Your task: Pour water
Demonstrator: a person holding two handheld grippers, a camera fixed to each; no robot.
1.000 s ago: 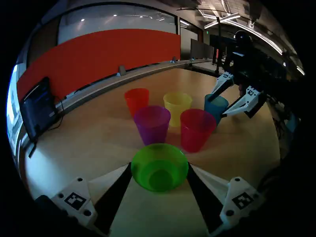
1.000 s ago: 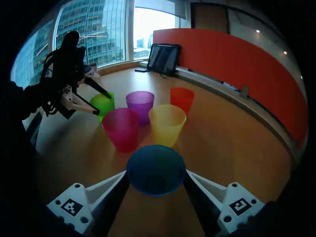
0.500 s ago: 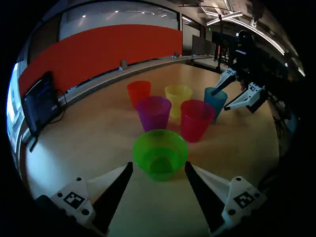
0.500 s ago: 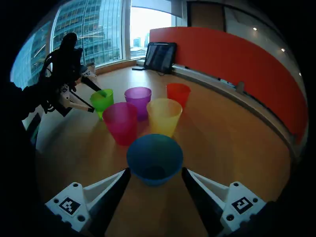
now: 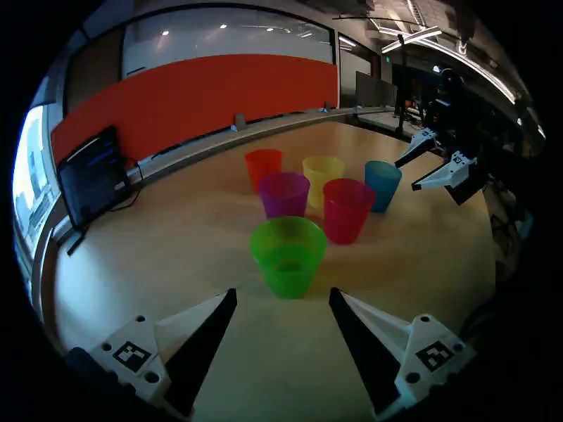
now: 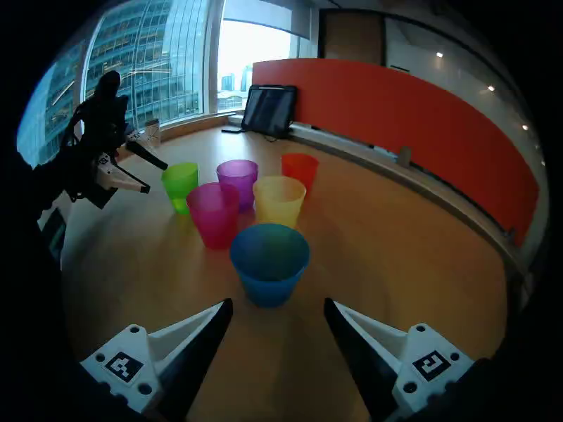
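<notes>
Several plastic cups stand in a cluster on a wooden table [image 5: 176, 239]. In the left gripper view the green cup [image 5: 288, 257] stands just ahead of my left gripper [image 5: 281, 299], which is open with nothing between its fingers. Behind the green cup are the purple cup [image 5: 284, 195], pink cup [image 5: 346, 210], orange cup [image 5: 262, 168], yellow cup [image 5: 322, 179] and blue cup [image 5: 382, 186]. In the right gripper view the blue cup [image 6: 269, 263] stands just ahead of my open right gripper [image 6: 277, 308]. The right gripper [image 5: 421, 167] appears beyond the blue cup, the left gripper [image 6: 156, 177] beside the green cup [image 6: 180, 186].
A dark tablet [image 6: 268, 111] leans by the table's far edge below an orange wall [image 6: 422, 126]. Tall windows [image 6: 148, 63] run along one side. A person's dark sleeve [image 6: 63, 169] holds the far gripper. A raised ledge [image 5: 211, 144] borders the table.
Both grippers have pulled back from their cups. The green cup and the blue cup, earlier between the fingers, now stand free on the table ahead of the fingertips.
</notes>
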